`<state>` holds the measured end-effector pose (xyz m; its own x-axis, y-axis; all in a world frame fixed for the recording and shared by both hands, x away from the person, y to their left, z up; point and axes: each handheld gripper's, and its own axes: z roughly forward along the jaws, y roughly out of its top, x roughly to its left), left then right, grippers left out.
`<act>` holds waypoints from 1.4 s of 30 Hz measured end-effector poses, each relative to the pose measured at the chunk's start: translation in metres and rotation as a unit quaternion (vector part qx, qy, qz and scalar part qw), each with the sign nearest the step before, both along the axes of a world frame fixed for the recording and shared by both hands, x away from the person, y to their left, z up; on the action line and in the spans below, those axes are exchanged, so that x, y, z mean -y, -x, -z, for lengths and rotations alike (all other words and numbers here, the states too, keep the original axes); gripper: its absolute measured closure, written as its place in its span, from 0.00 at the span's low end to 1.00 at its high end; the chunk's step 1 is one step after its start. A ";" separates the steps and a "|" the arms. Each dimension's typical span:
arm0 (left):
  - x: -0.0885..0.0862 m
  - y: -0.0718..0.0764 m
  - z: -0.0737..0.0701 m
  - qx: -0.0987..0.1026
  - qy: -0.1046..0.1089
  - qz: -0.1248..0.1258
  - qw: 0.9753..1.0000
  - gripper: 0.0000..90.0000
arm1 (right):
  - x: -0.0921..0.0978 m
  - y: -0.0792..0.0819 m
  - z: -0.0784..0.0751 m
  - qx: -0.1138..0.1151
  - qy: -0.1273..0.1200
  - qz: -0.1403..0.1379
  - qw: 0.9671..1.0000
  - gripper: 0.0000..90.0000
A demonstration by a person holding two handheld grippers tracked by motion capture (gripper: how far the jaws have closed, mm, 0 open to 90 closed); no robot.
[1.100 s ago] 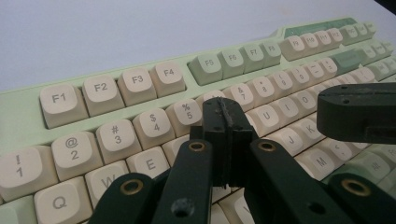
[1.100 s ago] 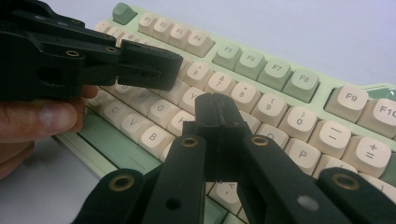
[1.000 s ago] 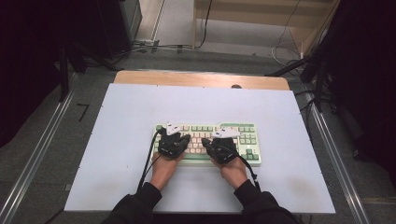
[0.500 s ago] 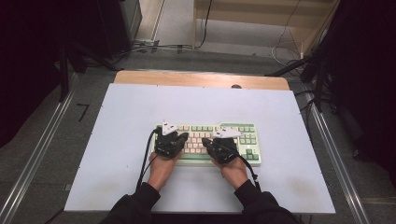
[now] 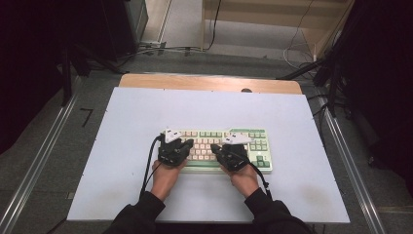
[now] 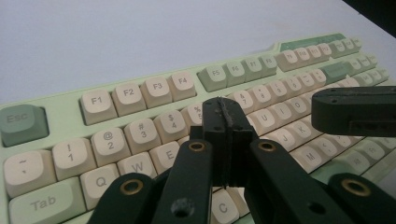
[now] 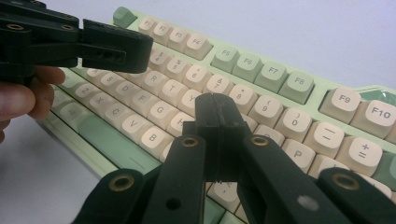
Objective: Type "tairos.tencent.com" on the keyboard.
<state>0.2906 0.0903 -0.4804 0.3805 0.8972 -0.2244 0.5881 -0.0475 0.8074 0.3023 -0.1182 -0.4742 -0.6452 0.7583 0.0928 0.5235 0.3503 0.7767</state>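
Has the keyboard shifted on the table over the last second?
No. The keyboard sits at the same spot on the white table, its long edge parallel to the wooden strip at the far edge, as before.

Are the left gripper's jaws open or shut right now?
Shut. In the left gripper view, the left gripper has its two black jaws pressed flat together, nothing between them, above the keyboard.

So the keyboard (image 5: 216, 148) sits on the table (image 5: 122, 146), a bit toward the person's edge. Left gripper (image 5: 175, 146) is over the keyboard's left part, right gripper (image 5: 233, 152) over its middle-right, both hands (image 5: 164, 176) just in front of it.
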 end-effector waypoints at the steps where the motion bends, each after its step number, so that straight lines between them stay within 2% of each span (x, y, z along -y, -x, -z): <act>1: -0.001 0.000 0.000 0.000 -0.001 0.000 1.000 1.00 | 0.000 0.000 0.000 0.000 0.000 0.000 1.000 0.97; 23: -0.021 0.009 0.001 -0.001 -0.001 -0.016 1.000 1.00 | 0.009 0.003 -0.003 -0.001 0.002 0.003 1.000 0.97; 42: -0.028 0.011 0.001 -0.001 -0.002 -0.023 1.000 1.00 | 0.022 0.005 0.007 -0.011 0.018 0.015 1.000 0.97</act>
<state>0.2799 0.1182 -0.4816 0.3391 0.9144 -0.2212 0.5912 -0.0242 0.8062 0.2974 -0.1404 -0.4813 -0.6197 0.7808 0.0789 0.5516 0.3618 0.7516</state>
